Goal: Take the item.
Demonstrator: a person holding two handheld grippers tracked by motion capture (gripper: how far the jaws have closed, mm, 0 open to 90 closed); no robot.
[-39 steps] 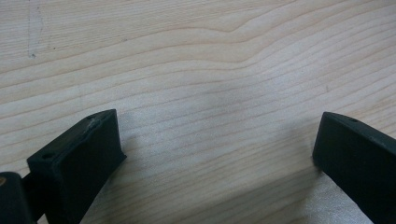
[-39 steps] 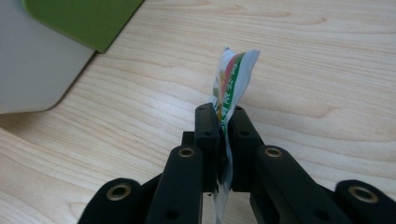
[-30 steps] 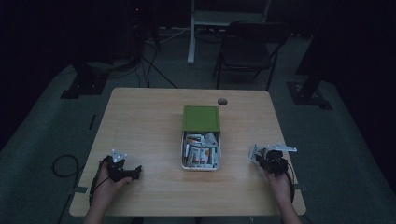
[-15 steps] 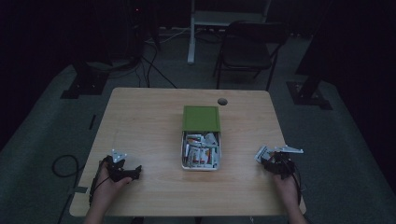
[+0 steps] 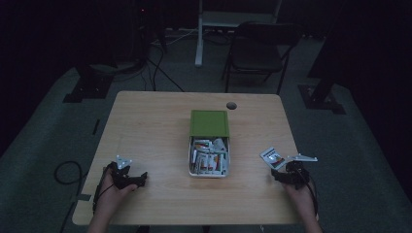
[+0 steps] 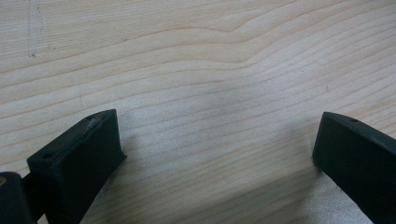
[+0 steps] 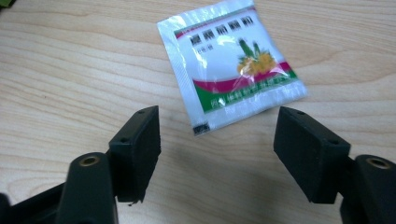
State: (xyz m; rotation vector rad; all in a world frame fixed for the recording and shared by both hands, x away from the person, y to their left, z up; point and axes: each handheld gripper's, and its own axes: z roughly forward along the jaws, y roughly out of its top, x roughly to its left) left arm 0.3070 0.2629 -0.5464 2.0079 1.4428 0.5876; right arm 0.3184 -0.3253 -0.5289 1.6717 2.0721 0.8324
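Observation:
A white sachet [image 7: 231, 65] with a green and red print and a yellow picture lies flat on the wooden table, just beyond my right gripper [image 7: 217, 140]. That gripper's jaws stand apart and hold nothing. In the high view the sachet [image 5: 271, 156] lies near the table's right edge, with the right gripper [image 5: 286, 172] a little behind it. An open metal tin [image 5: 190, 160] with several similar sachets sits at the table's middle, and its green lid [image 5: 209, 123] lies at its far end. Over bare wood at the front left, my left gripper [image 6: 219, 140] [image 5: 135, 179] is open and empty.
A round cable hole [image 5: 231, 105] is in the table [image 5: 145, 126] behind the tin. A folding chair [image 5: 260, 53] and stand legs are on the dark floor beyond the far edge. A cable loops on the floor at the left [image 5: 65, 172].
My right gripper has drawn back toward the near right corner, leaving the sachet lying on the table. The left gripper has stayed put.

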